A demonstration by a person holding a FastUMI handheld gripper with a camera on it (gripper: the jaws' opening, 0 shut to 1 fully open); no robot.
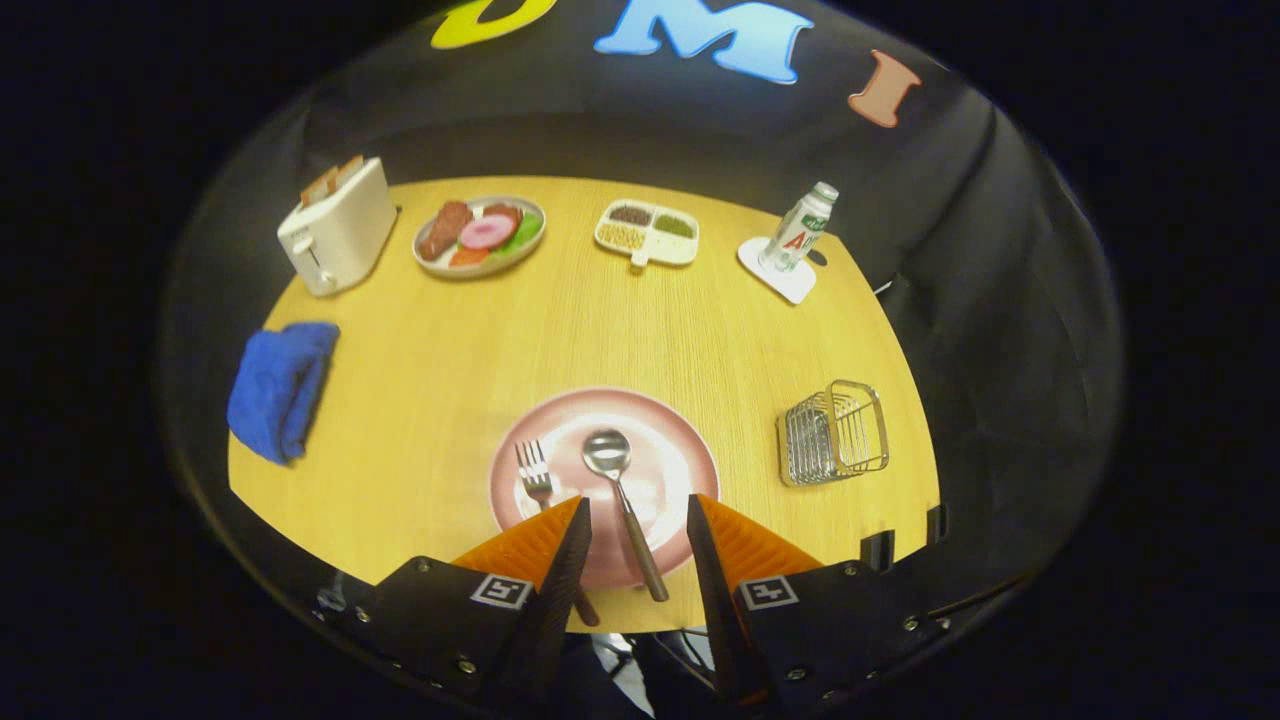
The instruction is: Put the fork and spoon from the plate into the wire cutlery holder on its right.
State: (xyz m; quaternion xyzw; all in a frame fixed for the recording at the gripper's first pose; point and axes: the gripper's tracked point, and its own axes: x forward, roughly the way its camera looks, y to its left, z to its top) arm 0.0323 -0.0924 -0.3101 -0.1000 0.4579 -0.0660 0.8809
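The gripper hovers above the near edge of a round wooden desk, its fingers spread apart and grasping nothing. Between and just ahead of them sits a pink plate with a pale centre. A spoon lies on it, bowl pointing away and its dark handle running back toward the gap between the fingers. To the left of the spoon lies a fork, tines pointing away, its handle passing under the left finger. Right of the plate, apart from it, stands the wire cutlery holder, a metal basket near the desk's right edge. Along the far side of the desk are a white toaster with bread slices in its slots, a plate of food, a divided tray of grains and a small bottle standing on a white coaster. A folded blue cloth rests at the left edge.
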